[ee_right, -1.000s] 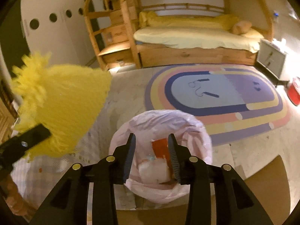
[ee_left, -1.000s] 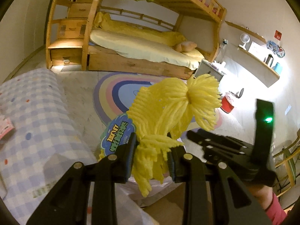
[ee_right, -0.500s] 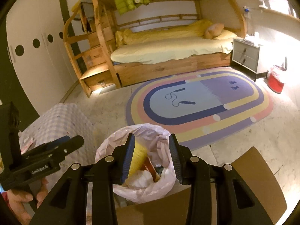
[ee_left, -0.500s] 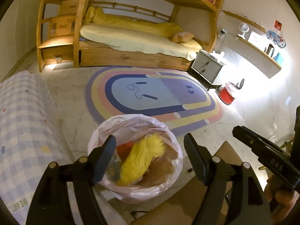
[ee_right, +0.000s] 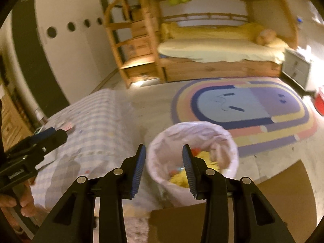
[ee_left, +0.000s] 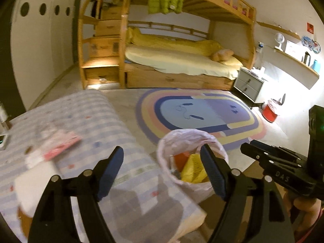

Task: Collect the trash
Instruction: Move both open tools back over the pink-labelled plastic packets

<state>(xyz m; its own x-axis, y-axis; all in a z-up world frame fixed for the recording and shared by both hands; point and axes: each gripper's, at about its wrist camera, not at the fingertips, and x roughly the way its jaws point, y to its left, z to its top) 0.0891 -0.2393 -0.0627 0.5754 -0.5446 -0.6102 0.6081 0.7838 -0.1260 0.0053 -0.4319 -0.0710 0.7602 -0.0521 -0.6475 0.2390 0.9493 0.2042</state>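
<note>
bunk bed [ee_left: 182,60], rainbow rug [ee_left: 202,113], possibly fan [ee_left: 279,40]

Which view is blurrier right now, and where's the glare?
Right wrist: motion smear across the bunk bed and trash bag, worse overall. Left wrist: bed sharp, but blur on the checked tablecloth and pink wrapper; glare blows out the wall near the red bin. Both show heavy fisheye bending.

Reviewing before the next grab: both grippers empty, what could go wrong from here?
1. The pink wrapper and white scraps lie flat on the checked tablecloth; the open left gripper may pinch cloth too.
2. The white-bagged trash bin looks fairly full; yellow foam netting could spill.
</note>
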